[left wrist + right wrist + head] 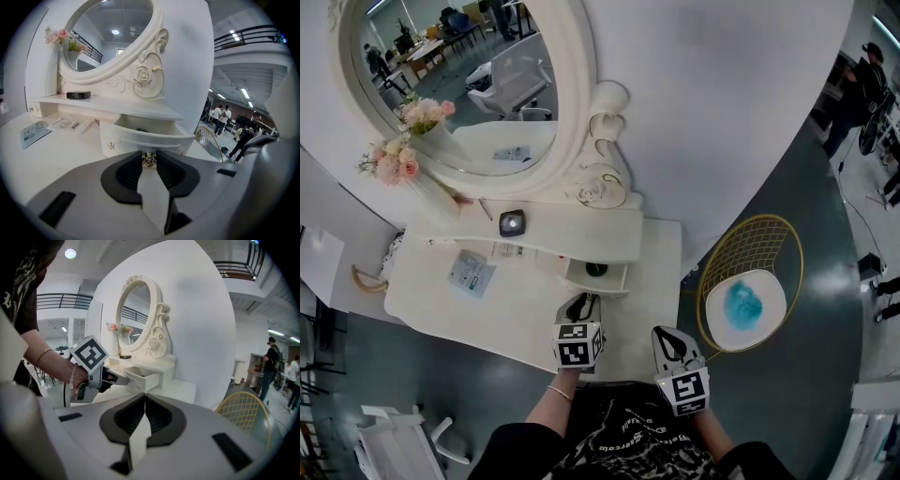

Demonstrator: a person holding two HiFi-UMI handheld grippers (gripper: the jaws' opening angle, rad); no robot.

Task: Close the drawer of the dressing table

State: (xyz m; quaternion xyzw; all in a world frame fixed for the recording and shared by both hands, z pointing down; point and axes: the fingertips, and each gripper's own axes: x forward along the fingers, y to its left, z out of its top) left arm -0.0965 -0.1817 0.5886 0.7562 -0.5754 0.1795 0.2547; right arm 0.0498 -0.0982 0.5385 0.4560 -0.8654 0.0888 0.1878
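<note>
The white dressing table [520, 319] has a small drawer [598, 275] standing pulled out under its shelf. In the left gripper view the curved drawer front [145, 137] is right ahead, with something dark inside. My left gripper [149, 157] is shut on the drawer's small metal knob [149, 160], which sits between the fingertips. The right gripper view shows that gripper [101, 376] reaching the drawer [146, 379] from the left. My right gripper [144, 395] hangs back from the table, shut and empty; it shows in the head view [664, 335] to the right of the left gripper [584, 302].
An oval mirror [469, 84] rises behind the shelf, which bears a small black box [512, 223] and a flower vase [427, 192]. A leaflet [472, 273] lies on the tabletop. A gold wire chair [748, 305] stands to the right. People stand in the far background.
</note>
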